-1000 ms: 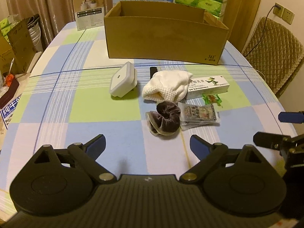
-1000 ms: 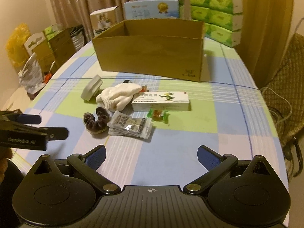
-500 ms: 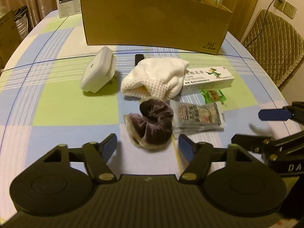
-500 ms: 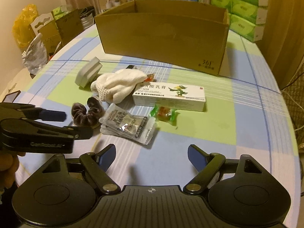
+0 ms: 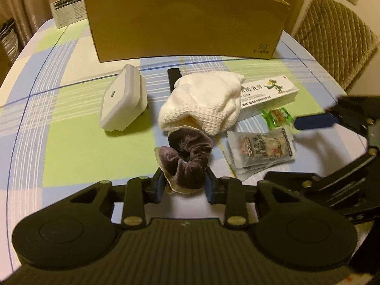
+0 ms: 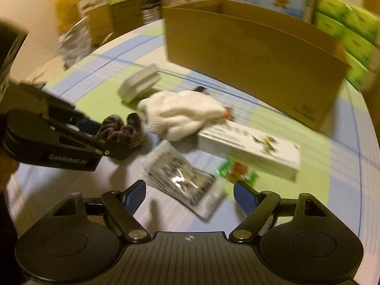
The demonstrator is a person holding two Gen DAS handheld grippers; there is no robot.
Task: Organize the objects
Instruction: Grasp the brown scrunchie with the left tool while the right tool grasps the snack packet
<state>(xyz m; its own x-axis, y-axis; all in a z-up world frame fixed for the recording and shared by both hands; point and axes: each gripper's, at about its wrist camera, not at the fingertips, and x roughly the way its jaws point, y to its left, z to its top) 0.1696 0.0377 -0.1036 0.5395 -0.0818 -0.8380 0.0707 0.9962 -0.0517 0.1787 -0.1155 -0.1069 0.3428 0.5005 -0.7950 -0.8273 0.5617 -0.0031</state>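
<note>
1. Left gripper (image 5: 184,185): fingers (image 5: 159,185) closing on the brown velvet scrunchie (image 5: 187,159); its near end sits between the blue pads, which touch or nearly touch both sides. Rest of the scrunchie loops away from the fingers twd the white knit glove (image 5: 204,102).
2. Right gripper (image 6: 190,196): fingers fairly wide, closing slowly, holding nothing. The silver snack sachet (image 6: 182,178) lies straight ahead of the gap, its near corner reaching btwn the tips, no pad contact seen. View is blurred.
3. Key relation: sachet's long axis runs diagonally, from far-left to near-right across the fingers' line, so the right hand prob needs a roll or a bite on the near corner.
4. Just right of the sachet: green candy wrapper (image 6: 237,171), touching the white ointment box (image 6: 249,149) behind it.
5. Behind the sachet, left: glove, overlapping the ointment box end; a black comb (image 5: 173,78) pokes out behind it.
6. Left of the glove: white square night-light (image 5: 123,104), apart.
7. Farthest on the worktop (image 5: 78,149): open cardboard box (image 5: 187,23), likely destination; both hands about equally far from it.
</note>
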